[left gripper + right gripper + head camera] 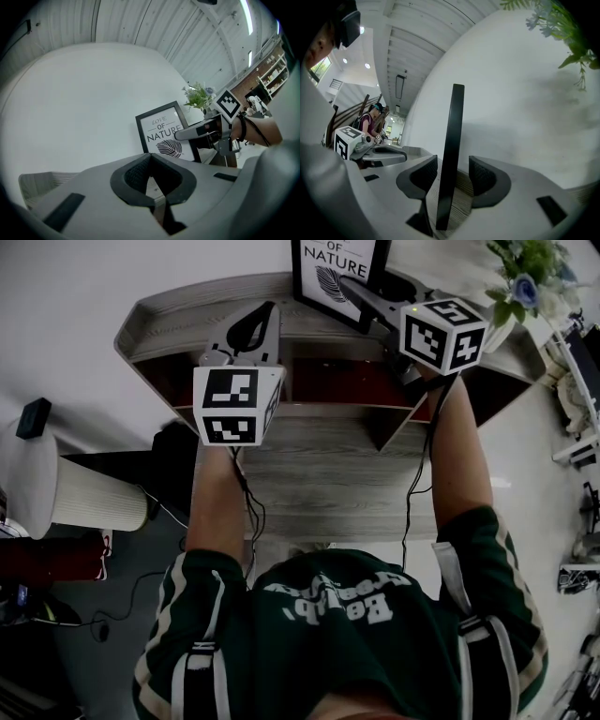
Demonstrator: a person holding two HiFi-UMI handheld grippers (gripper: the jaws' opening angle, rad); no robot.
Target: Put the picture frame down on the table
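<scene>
A black picture frame [337, 268] with a "NATURE" leaf print stands upright on the top tier of the wooden table [319, 474], leaning near the white wall. In the left gripper view the frame [164, 133] shows face-on; in the right gripper view the frame [452, 150] shows edge-on. My right gripper [354, 287] is open, and the right gripper [452, 171] has one jaw on each side of the frame's edge, with a slim gap on both sides. My left gripper [265, 313] hovers left of the frame; the left gripper [149, 157] is shut and holds nothing.
A vase of flowers [525, 277] stands at the right end of the top tier, close to my right arm. Open red-lined compartments [328, 381] lie under the top tier. A white ribbed cylinder [66, 493] stands at the left on the floor.
</scene>
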